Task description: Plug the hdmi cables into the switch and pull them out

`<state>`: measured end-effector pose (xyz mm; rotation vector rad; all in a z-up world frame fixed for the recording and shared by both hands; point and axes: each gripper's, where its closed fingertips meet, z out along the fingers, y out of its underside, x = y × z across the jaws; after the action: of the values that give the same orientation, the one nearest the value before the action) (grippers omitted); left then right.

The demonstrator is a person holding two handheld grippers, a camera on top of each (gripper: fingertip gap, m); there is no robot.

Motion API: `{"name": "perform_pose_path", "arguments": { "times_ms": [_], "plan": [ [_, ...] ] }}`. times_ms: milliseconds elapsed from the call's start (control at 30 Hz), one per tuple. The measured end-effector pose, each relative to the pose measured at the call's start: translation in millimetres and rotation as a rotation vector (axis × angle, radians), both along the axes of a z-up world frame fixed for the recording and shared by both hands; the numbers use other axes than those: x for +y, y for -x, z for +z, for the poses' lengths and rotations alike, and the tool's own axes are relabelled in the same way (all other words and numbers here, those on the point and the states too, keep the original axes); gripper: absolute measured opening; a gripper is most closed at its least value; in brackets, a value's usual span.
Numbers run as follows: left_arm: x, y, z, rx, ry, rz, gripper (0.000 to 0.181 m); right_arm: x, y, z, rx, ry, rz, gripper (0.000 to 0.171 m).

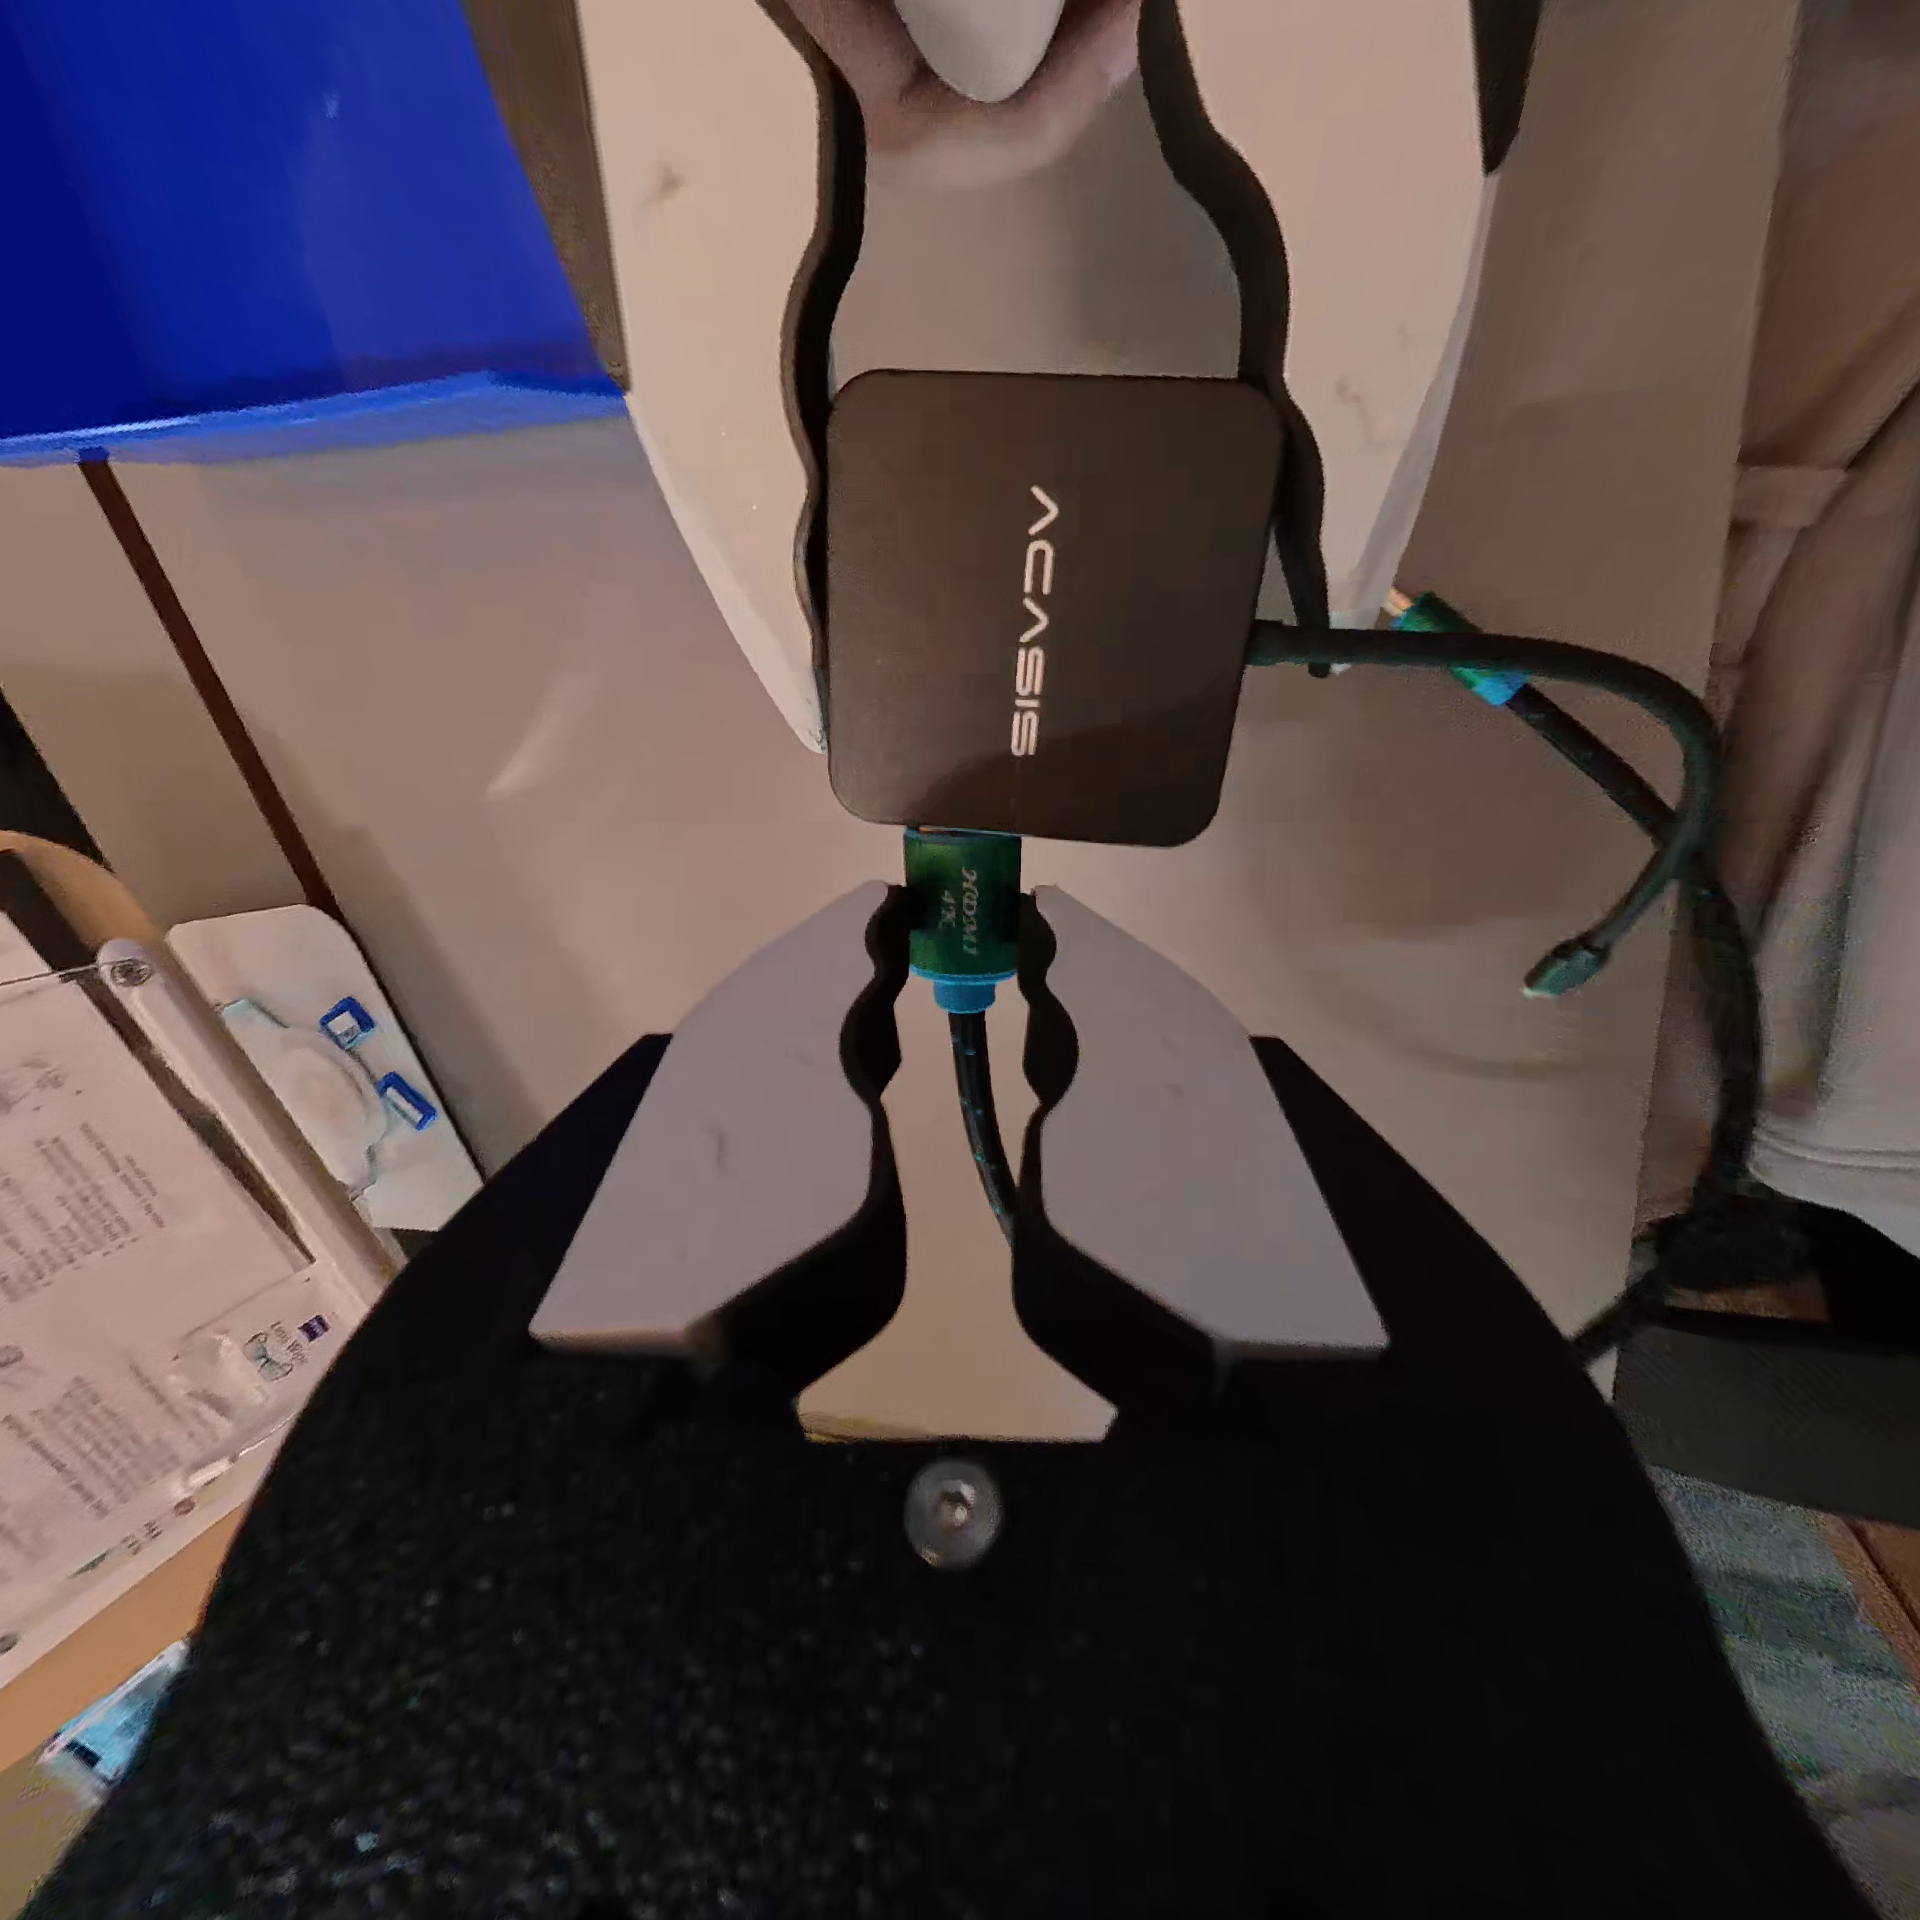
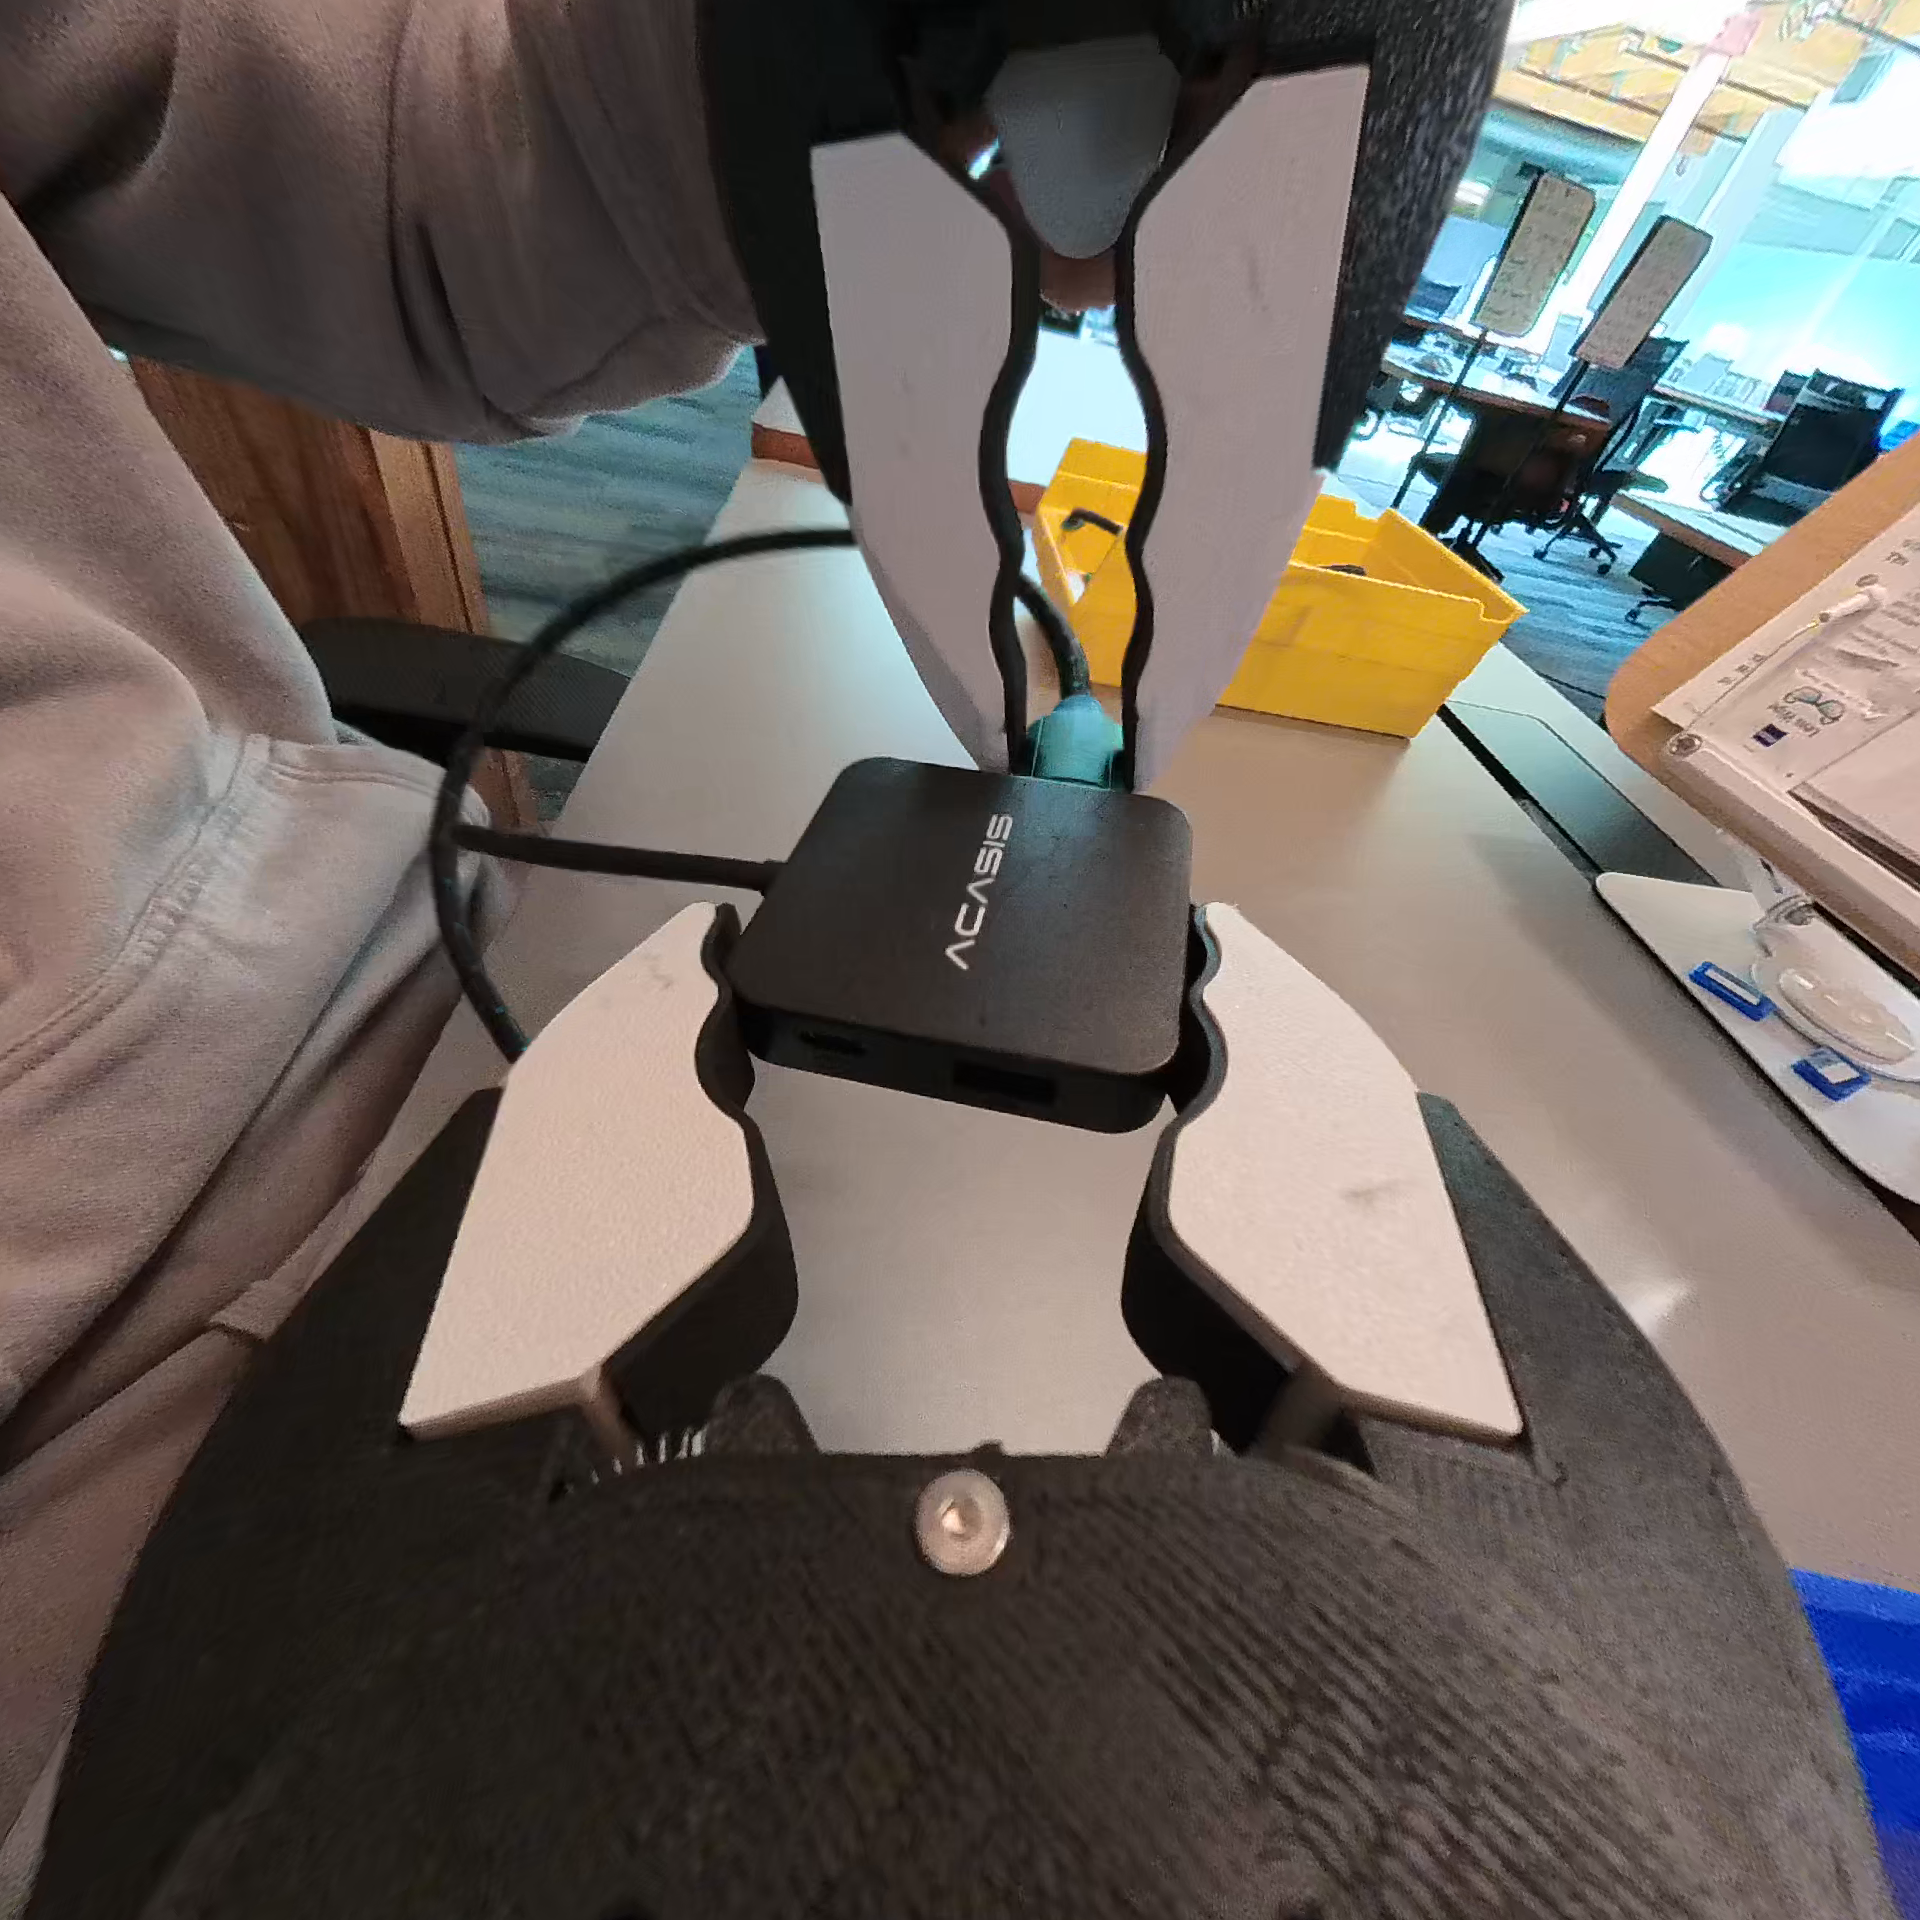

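The black square switch (image 1: 1049,613) is clamped by its two sides in my right gripper (image 2: 964,920), which is shut on it a little above the table; two empty ports show on its near edge in the right wrist view. My left gripper (image 1: 961,904) is shut on a green HDMI plug (image 1: 961,920) whose tip meets the switch's opposite edge; how deep it sits is hidden. The same plug (image 2: 1070,750) shows in the right wrist view between the left gripper's fingertips (image 2: 1164,727). A second green-and-blue HDMI plug (image 1: 1449,649) lies loose to the right. The switch's own lead (image 1: 1662,727) ends in a free connector (image 1: 1569,961).
A blue bin (image 1: 260,208) stands at the left and a yellow bin (image 2: 1351,623) at the table's far end. A stand with papers (image 2: 1818,675) and a white base plate (image 2: 1714,997) are on the right. A person's grey sleeve (image 2: 208,727) fills the left side. The table (image 2: 1403,935) is light grey.
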<state>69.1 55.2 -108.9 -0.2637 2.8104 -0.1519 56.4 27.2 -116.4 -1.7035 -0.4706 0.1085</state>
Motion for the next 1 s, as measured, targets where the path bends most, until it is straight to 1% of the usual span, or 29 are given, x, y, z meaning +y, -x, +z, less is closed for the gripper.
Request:
{"name": "perform_pose_path", "arguments": {
  "times_ms": [100, 167, 233, 333, 400, 467, 567, 700, 833, 1000],
  "plan": [
    [-1, 1, -5, 0.002, -0.018, -0.012, 0.019, 0, 3, 1, -0.004, 0.003, 0.015, 0.08],
    [-5, 1, -3, -0.02, 0.006, -0.04, 0.019, -3, 3, 5, -0.004, -0.042, 0.032, 0.08],
    [-13, 4, 3, -0.031, 0.079, -0.084, 0.02, -10, 5, 9, 0.015, -0.095, 0.073, 0.08],
    [-20, 3, 15, -0.085, 0.204, -0.08, 0.02, -17, 5, 19, 0.03, -0.183, 0.102, 0.079],
    [-21, 3, 20, -0.111, 0.277, -0.057, 0.021, -18, 4, 26, 0.026, -0.217, 0.096, 0.079],
    [-16, 4, 21, -0.099, 0.319, -0.001, 0.024, -21, 4, 31, 0.016, -0.249, 0.097, 0.079],
    [-15, 9, 23, -0.061, 0.394, 0.016, 0.019, -24, 4, 31, 0.011, -0.246, 0.101, 0.079],
    [-9, 11, 14, -0.015, 0.376, 0.031, 0.019, -19, 9, 27, -0.003, -0.221, 0.11, 0.079],
    [-9, 12, 10, 0.012, 0.444, 0.031, 0.019, -19, 8, 24, -0.007, -0.219, 0.11, 0.078],
    [-6, 7, 10, -0.021, 0.453, 0.037, 0.019, -15, 5, 24, 0.002, -0.227, 0.095, 0.078]
  ]
}}
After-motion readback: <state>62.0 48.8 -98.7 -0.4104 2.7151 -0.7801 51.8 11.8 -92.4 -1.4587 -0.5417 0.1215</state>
